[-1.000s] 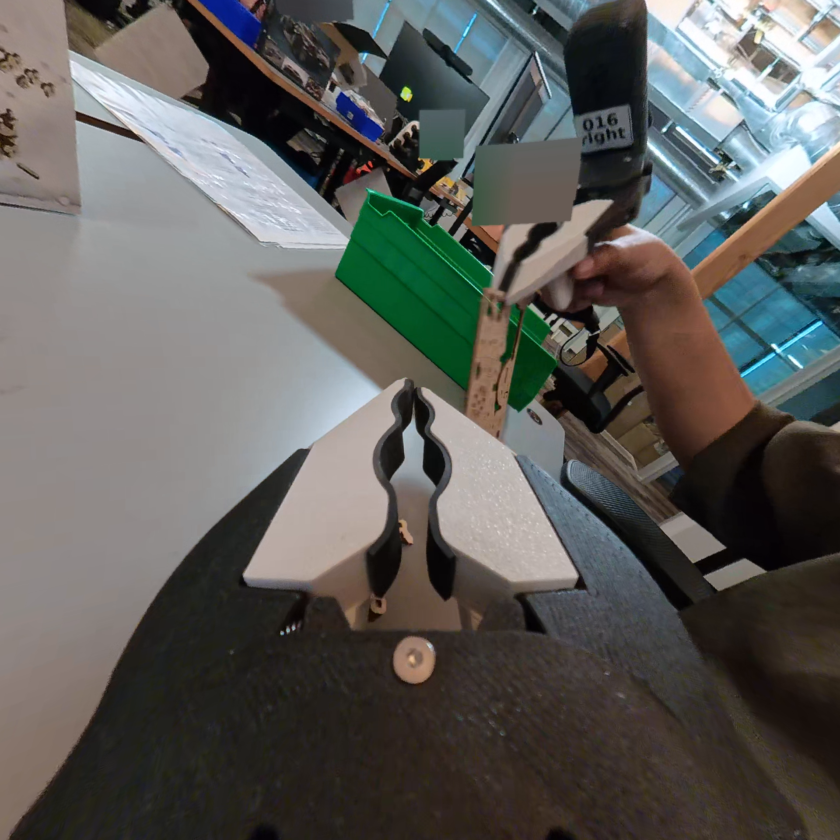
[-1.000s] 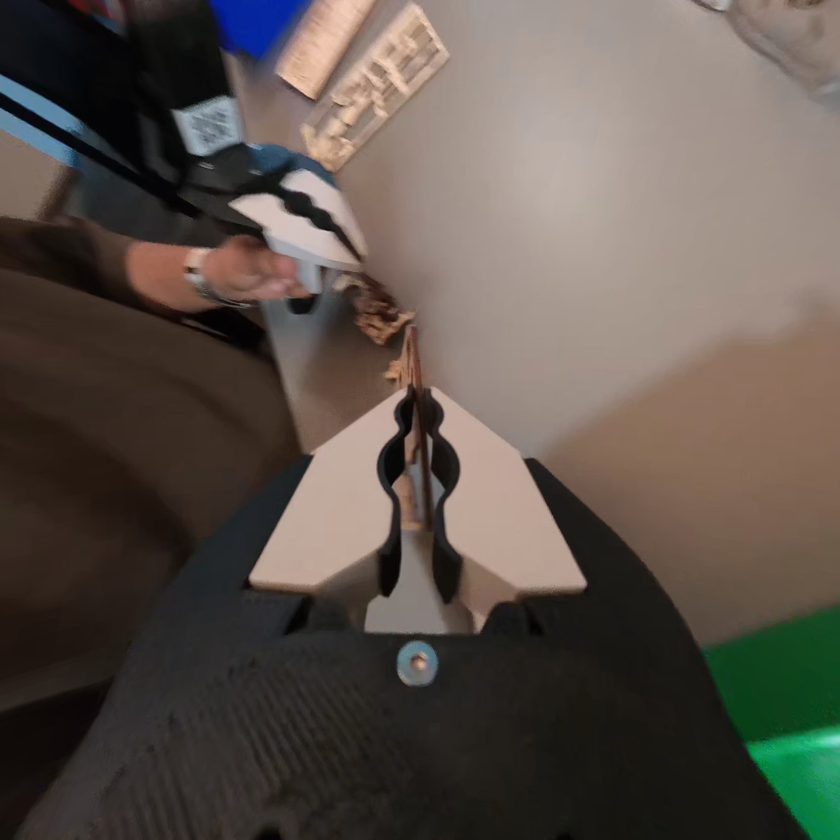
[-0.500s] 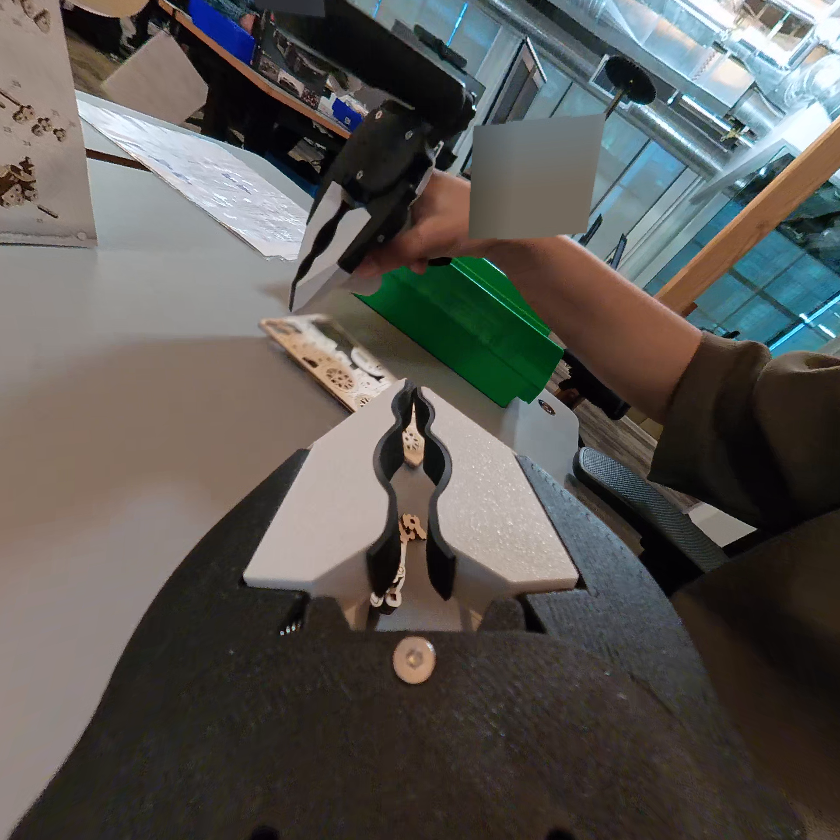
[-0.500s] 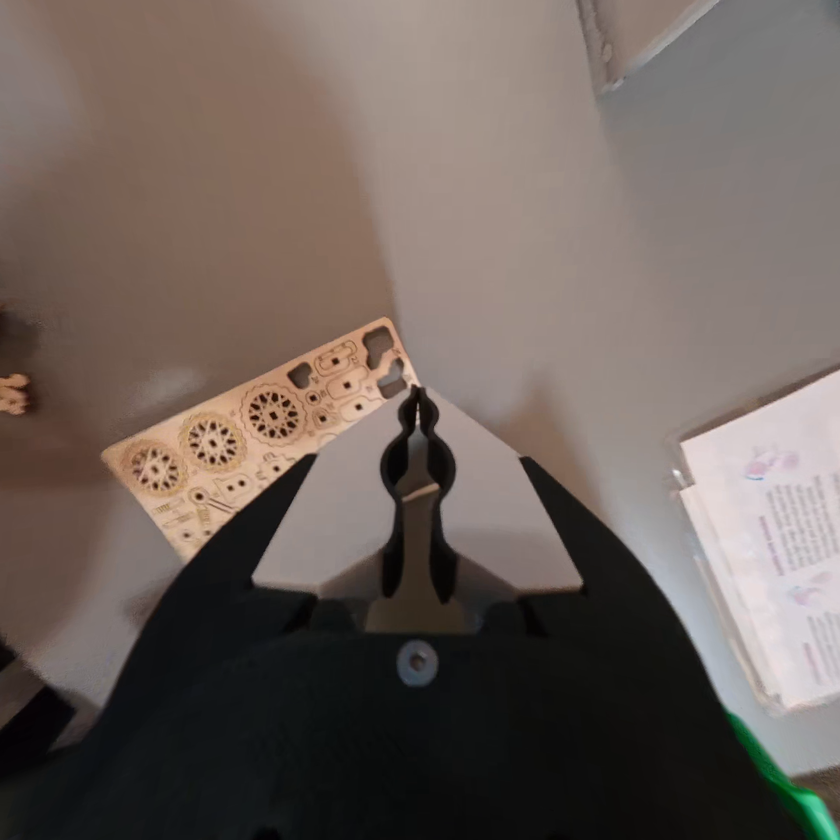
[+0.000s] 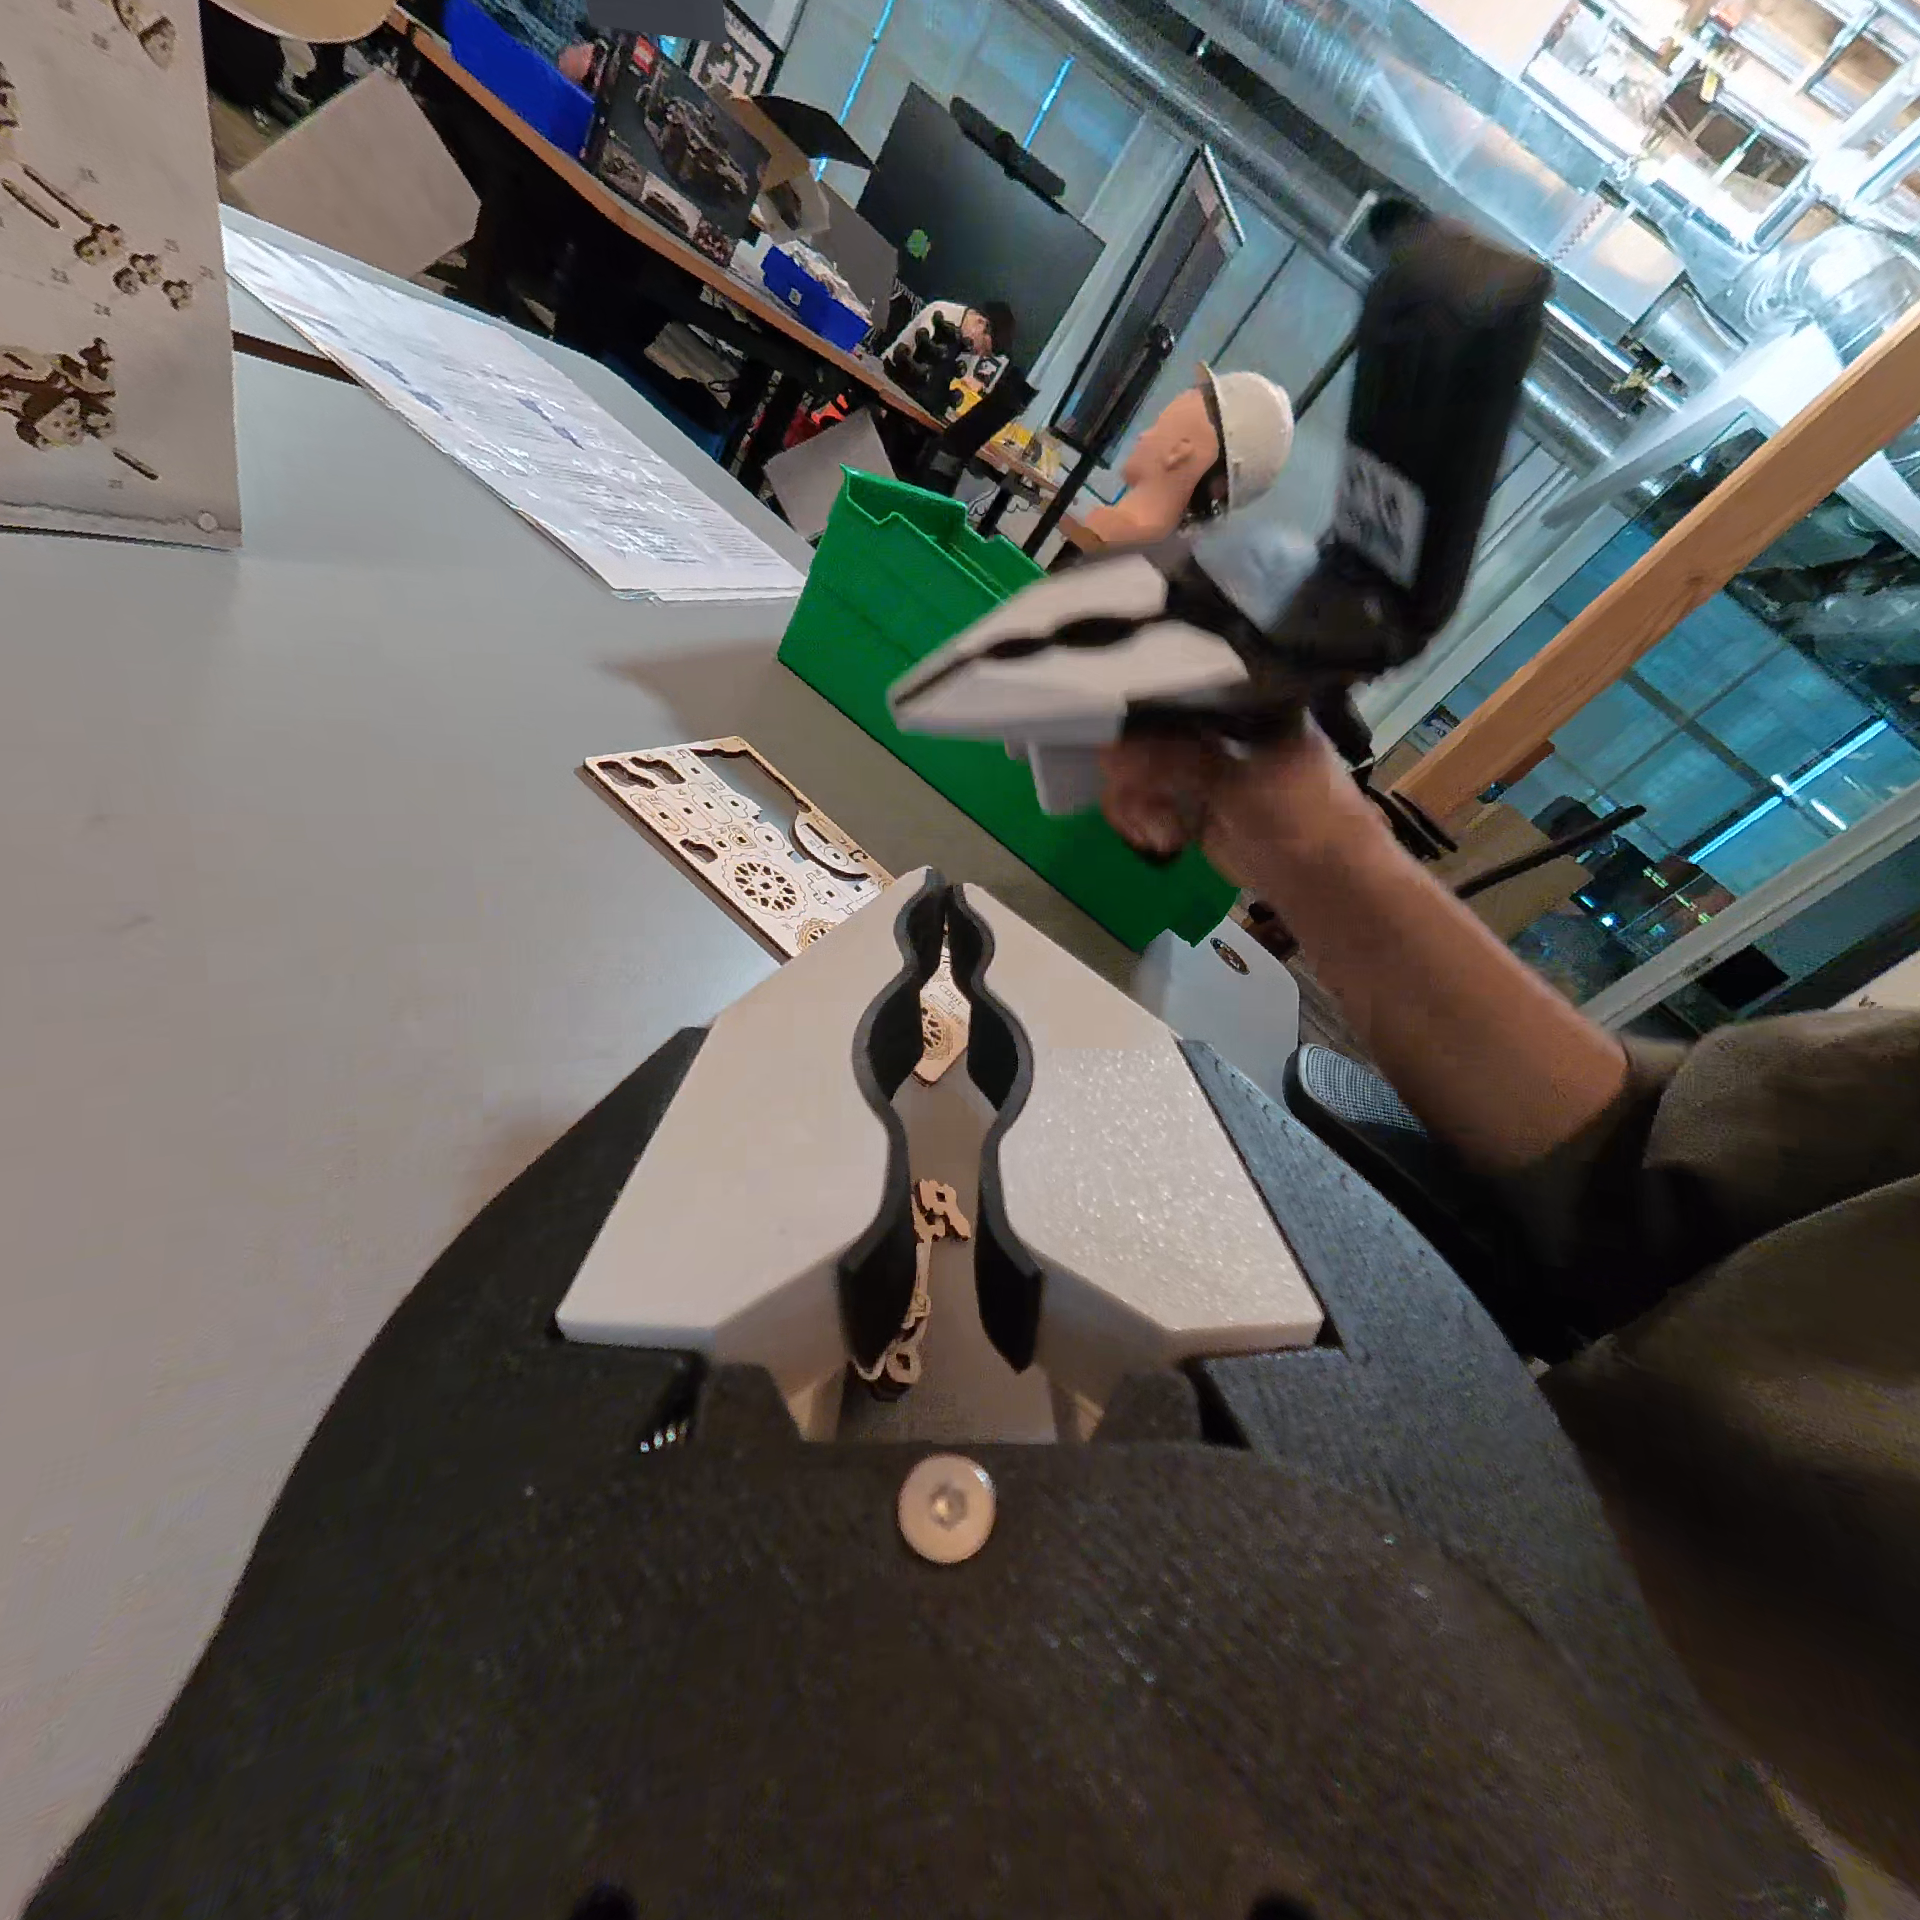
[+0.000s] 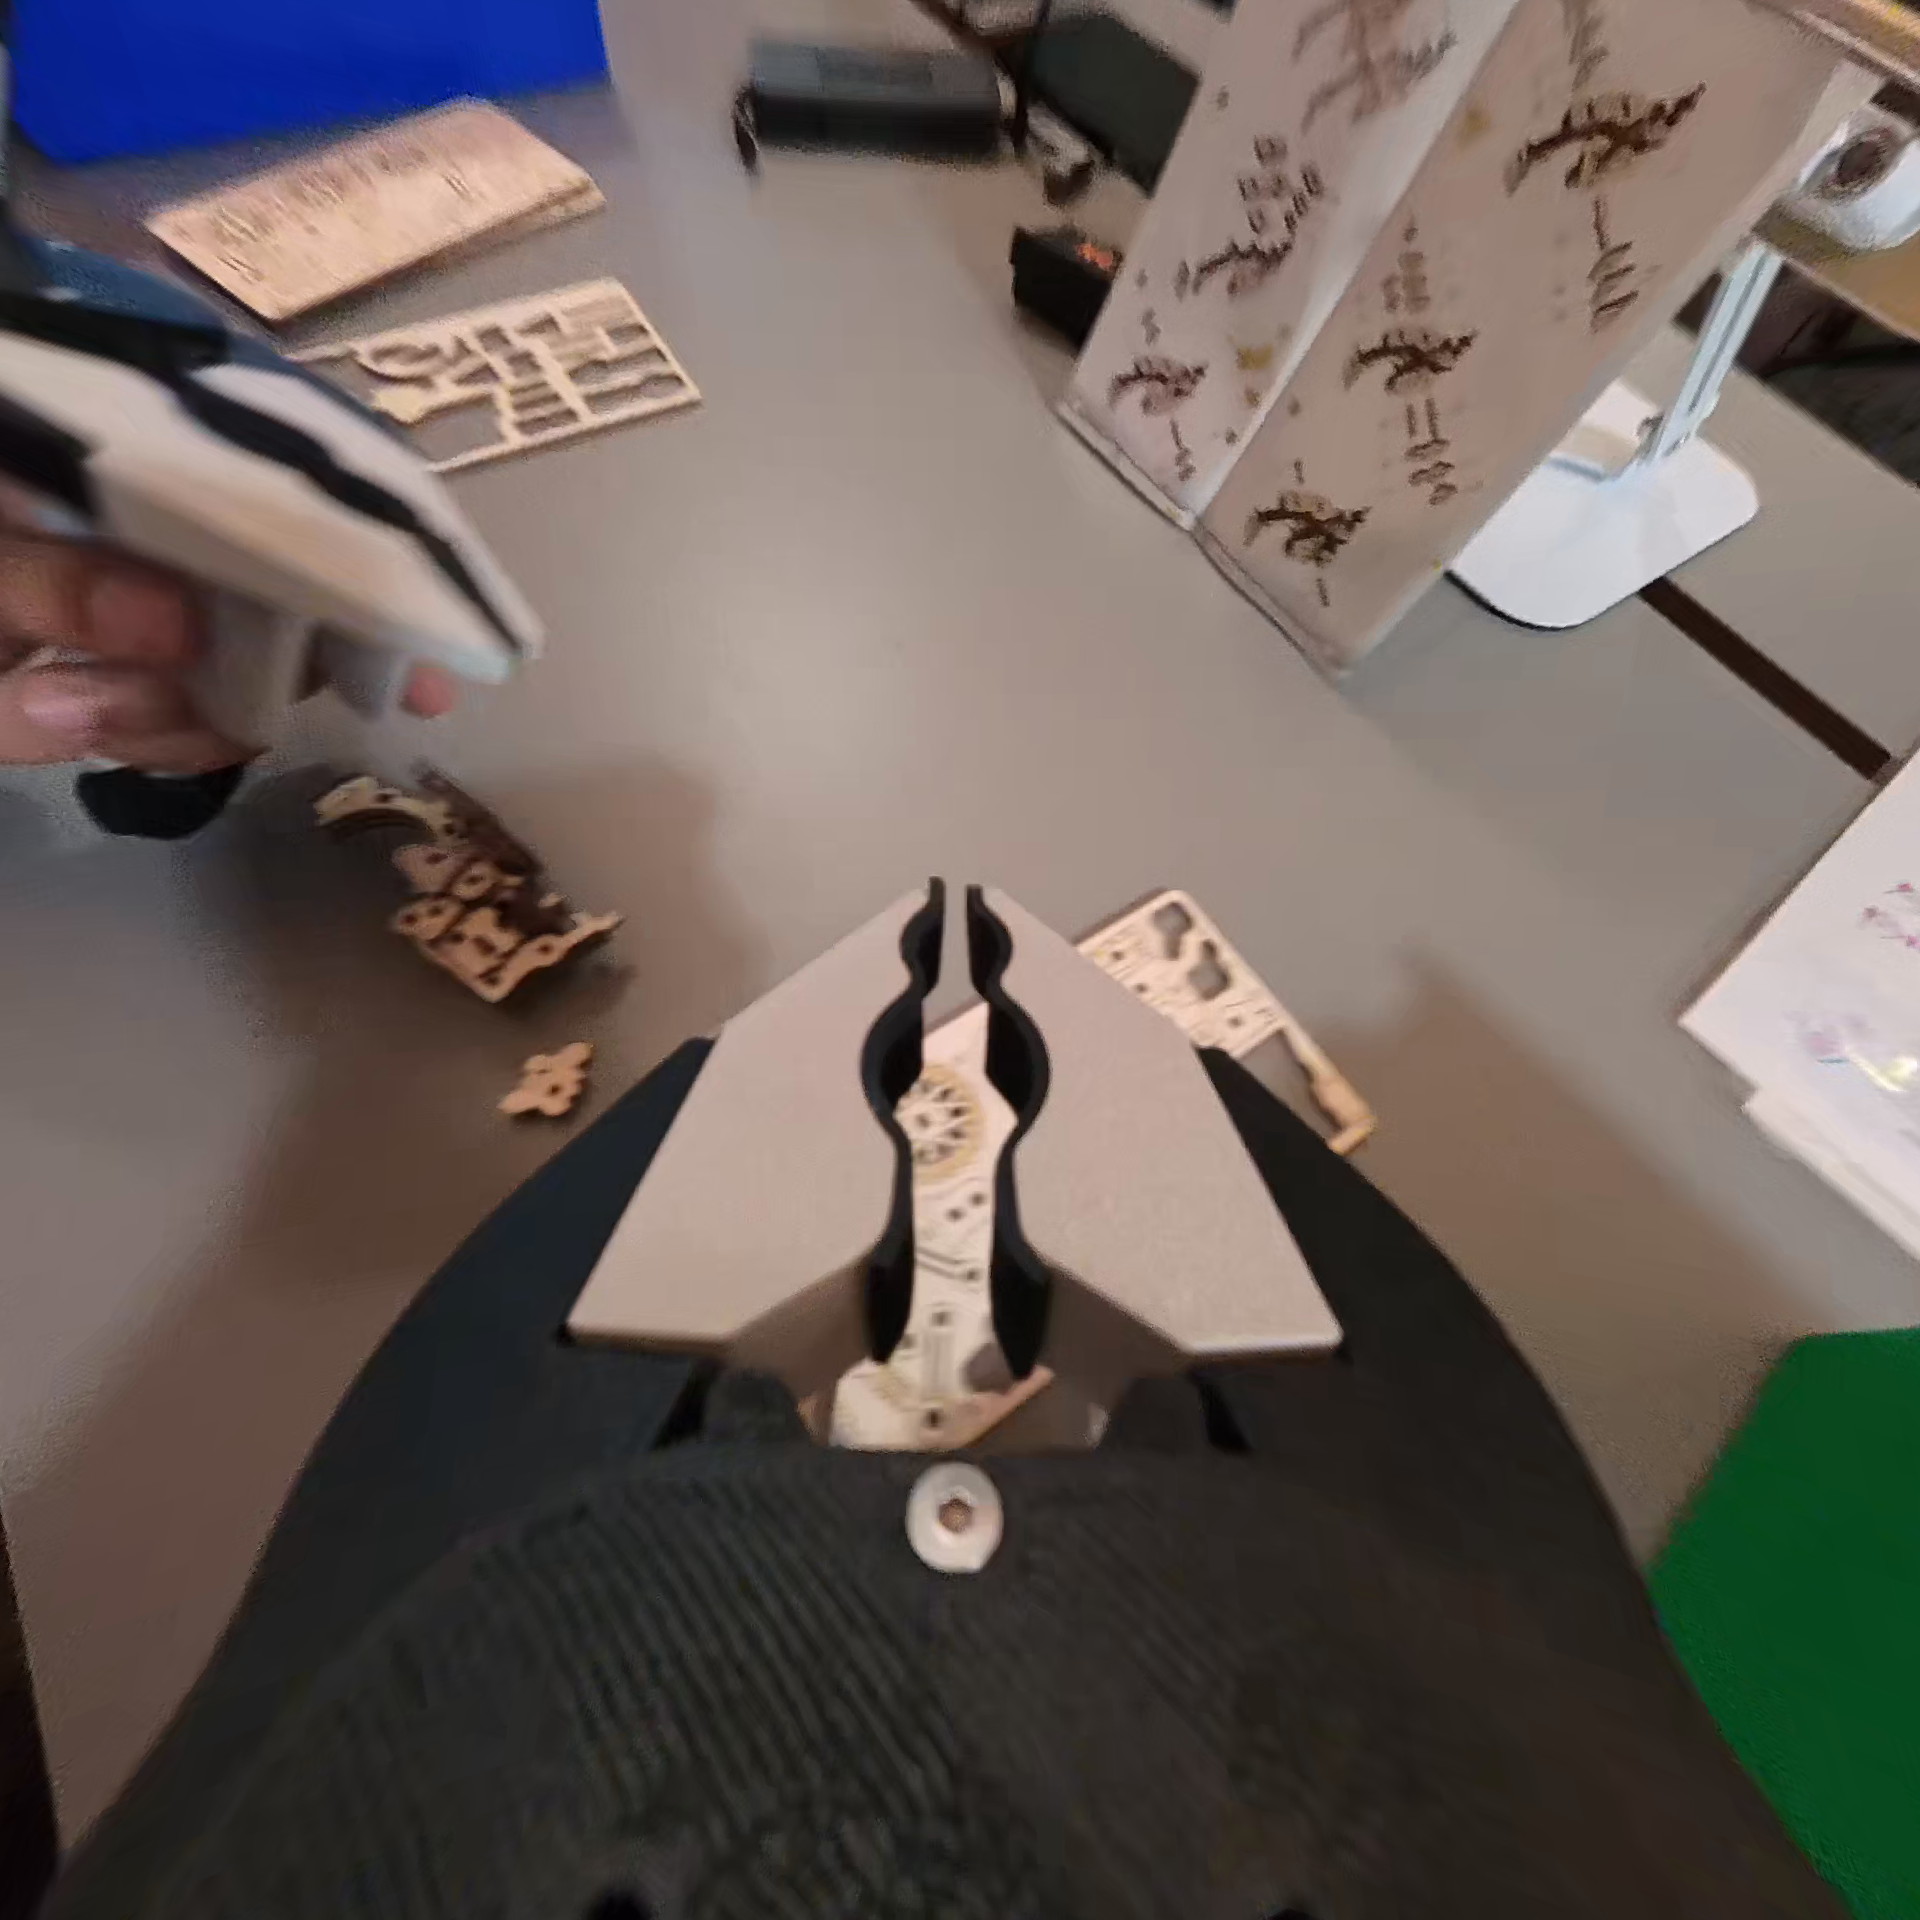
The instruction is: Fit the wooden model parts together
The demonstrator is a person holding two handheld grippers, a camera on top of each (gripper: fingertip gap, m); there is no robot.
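My left gripper (image 5: pixel 945 896) hovers over the grey table, jaws nearly closed on a small thin wooden part (image 5: pixel 938 1216) that sits deep between the pads. It shows blurred at the left of the right wrist view (image 6: pixel 499 644). My right gripper (image 6: pixel 951 902) is shut to a narrow slit and empty, above a laser-cut wooden parts sheet (image 6: pixel 1216 997) lying flat on the table. In the left wrist view the right gripper (image 5: pixel 906 709) hangs in the air above and right of that sheet (image 5: pixel 717 816). A partly built wooden assembly (image 6: pixel 457 894) and a small loose piece (image 6: pixel 545 1081) lie on the table.
A green bin (image 5: pixel 935 644) stands at the table's far edge. Two more wooden sheets (image 6: pixel 520 364) (image 6: pixel 374 197) lie farther off. A standing instruction card (image 6: pixel 1403 312), a white stand base (image 6: pixel 1621 520) and papers (image 5: pixel 499 436) border the work area. Spacing between my two grippers at the tips: around 10 centimeters. Between my left fingertips and the small loose piece (image 6: pixel 545 1081) there is roughly 11 centimeters. My left wrist view (image 5: pixel 939 1197) looks at it from another angle.
The right gripper laid the upright wooden sheet flat on the table, let it go and lifted away to the right. The left gripper stayed shut on its small part.
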